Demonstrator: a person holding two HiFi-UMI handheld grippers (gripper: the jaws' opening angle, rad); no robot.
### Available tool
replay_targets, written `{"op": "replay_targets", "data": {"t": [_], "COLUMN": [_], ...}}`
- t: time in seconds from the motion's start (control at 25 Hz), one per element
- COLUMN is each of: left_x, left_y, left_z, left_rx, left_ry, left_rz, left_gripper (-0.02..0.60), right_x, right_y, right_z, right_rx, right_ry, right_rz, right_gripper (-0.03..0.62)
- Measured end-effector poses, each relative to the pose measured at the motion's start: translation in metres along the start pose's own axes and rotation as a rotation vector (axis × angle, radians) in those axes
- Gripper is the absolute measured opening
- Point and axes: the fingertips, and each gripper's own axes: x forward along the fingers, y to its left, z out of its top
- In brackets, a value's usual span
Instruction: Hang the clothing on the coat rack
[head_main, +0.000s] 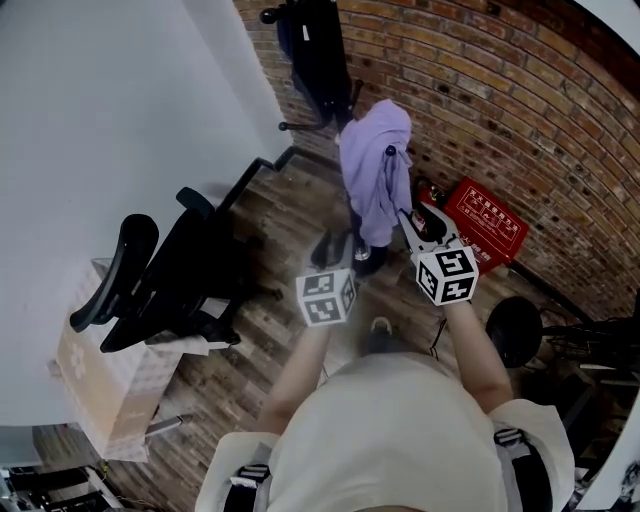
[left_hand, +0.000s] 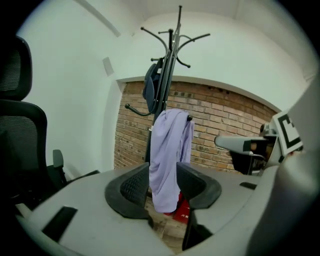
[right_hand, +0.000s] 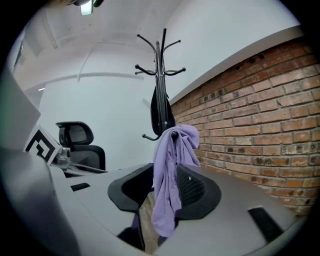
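A purple garment (head_main: 375, 170) hangs from a low hook of the black coat rack (left_hand: 172, 50), draped down its pole. The head view shows both grippers raised in front of it. My right gripper (head_main: 412, 225) is at the garment's lower right edge. In the right gripper view the cloth (right_hand: 170, 170) hangs down between the wide-apart jaws of the right gripper (right_hand: 165, 187), and the pads do not press on it. My left gripper (head_main: 330, 250) stands open a little short of the rack. The garment (left_hand: 167, 155) shows beyond the gap of the left gripper (left_hand: 162, 187).
A dark bag (right_hand: 162, 112) hangs higher on the rack. A black office chair (head_main: 170, 275) and a cardboard box (head_main: 100, 380) stand to the left by the white wall. A red box (head_main: 488, 222) lies against the brick wall (head_main: 520, 90) on the right.
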Motion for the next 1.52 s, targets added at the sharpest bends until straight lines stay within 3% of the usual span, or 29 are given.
{"op": "replay_targets", "data": {"t": [0.2, 0.32, 0.64, 1.08, 1.52], "left_x": [-0.048, -0.076, -0.152, -0.228, -0.258], "left_y": [0.002, -0.002, -0.013, -0.034, -0.035], "left_z": [0.004, 0.004, -0.01, -0.038, -0.043], "left_rx": [-0.017, -0.026, -0.035, -0.033, -0.047], "left_ry": [-0.036, -0.052, -0.076, -0.082, -0.096], "left_rz": [-0.004, -0.018, -0.049, -0.06, -0.073], "left_gripper": [0.06, 0.038, 0.021, 0.015, 0.015], "right_x": [-0.034, -0.057, -0.121, -0.192, -0.219], "right_y": [0.04, 0.063, 0.116, 0.149, 0.168], "right_z": [0.002, 0.001, -0.004, -0.008, -0.011], "right_rx": [-0.005, 0.006, -0.013, -0.041, -0.045], "right_ry": [-0.028, -0.036, -0.051, -0.083, -0.089], "right_rz": [0.011, 0.028, 0.058, 0.051, 0.052], "right_gripper": [0.12, 0.112, 0.026, 0.005, 0.005]}}
